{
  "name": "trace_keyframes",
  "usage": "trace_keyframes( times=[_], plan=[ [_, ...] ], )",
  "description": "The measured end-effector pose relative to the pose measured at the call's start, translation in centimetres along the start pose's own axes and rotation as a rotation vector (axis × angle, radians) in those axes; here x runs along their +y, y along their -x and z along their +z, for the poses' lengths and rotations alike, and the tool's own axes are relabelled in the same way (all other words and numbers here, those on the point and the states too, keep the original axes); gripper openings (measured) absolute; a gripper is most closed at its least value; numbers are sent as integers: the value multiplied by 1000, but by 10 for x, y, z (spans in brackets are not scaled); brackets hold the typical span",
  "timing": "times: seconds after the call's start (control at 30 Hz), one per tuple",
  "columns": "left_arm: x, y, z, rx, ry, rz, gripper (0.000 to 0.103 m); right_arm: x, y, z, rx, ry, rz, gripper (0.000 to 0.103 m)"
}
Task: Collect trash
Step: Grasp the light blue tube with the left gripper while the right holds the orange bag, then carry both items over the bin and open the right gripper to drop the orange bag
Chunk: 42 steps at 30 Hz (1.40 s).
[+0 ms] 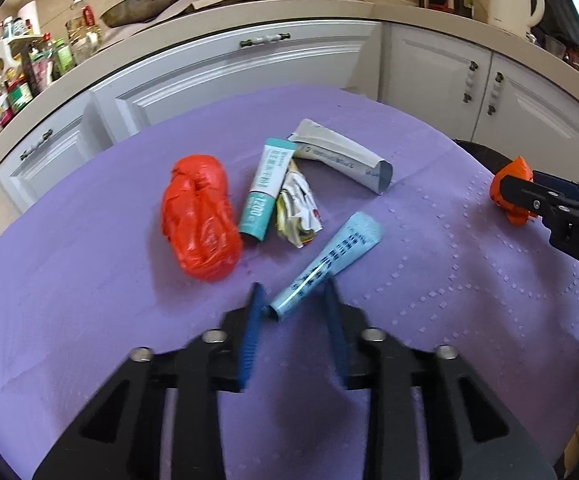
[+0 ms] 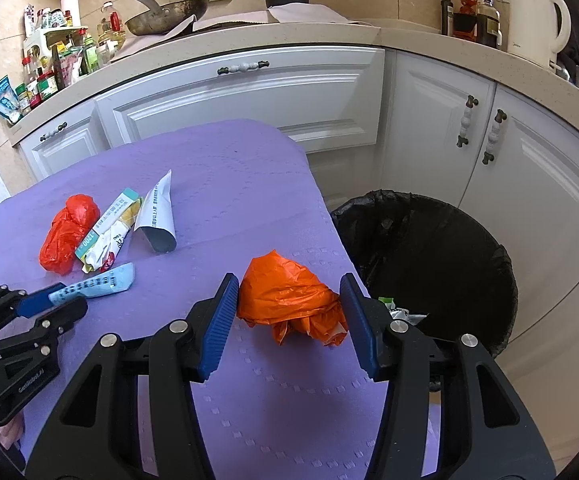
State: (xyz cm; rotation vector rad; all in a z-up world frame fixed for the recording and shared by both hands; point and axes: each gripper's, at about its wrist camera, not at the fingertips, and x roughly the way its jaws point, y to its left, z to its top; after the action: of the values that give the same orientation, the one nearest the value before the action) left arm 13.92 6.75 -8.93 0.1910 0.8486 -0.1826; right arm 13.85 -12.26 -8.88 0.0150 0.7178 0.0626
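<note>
So I'm mid-pickup with both hands right now. Starting at the left of the purple desk (image 1: 89, 240): the big red bag (image 1: 199, 218) sits at about 10 o'clock from my left gripper (image 1: 295, 300), with the teal box (image 1: 267, 188), a crumpled wrapper (image 1: 297, 212) and a white tube (image 1: 343, 158) bunched up around 12 o'clock, all untouched so far.

The left gripper has its jaws apart, straddling the tail end of the light blue tube (image 1: 329, 256), which runs off toward 1 o'clock. The fingers look just beside it, not squeezing yet as far as I can tell.

Over on the right, my right gripper (image 2: 289, 312) is also spread wide around the orange bag (image 2: 289, 300), with a gap on each side. That bag sits near the desk's right edge, and the black-lined bin (image 2: 489, 264) is at roughly 2 o'clock from it, a few scraps already inside.

I reckon the next move is closing both, then lifting. The bag is floppy, so I'd want a firm pinch before swinging it over the rim.
</note>
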Motion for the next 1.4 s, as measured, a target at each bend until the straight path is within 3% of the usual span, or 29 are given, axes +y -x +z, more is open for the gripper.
trace_keyframes(
  times=[0.2,0.9,1.4],
  plan=[
    [-7,5,-1,-22,-35,-30,5,0,0,0,0,2,0,51],
    [-5,30,-2,-101,80,21,5,5,9,-2,-18,12,0,49],
    [-3,41,15,-162,147,65,5,-5,23,7,-71,-2,-19,49]
  ],
)
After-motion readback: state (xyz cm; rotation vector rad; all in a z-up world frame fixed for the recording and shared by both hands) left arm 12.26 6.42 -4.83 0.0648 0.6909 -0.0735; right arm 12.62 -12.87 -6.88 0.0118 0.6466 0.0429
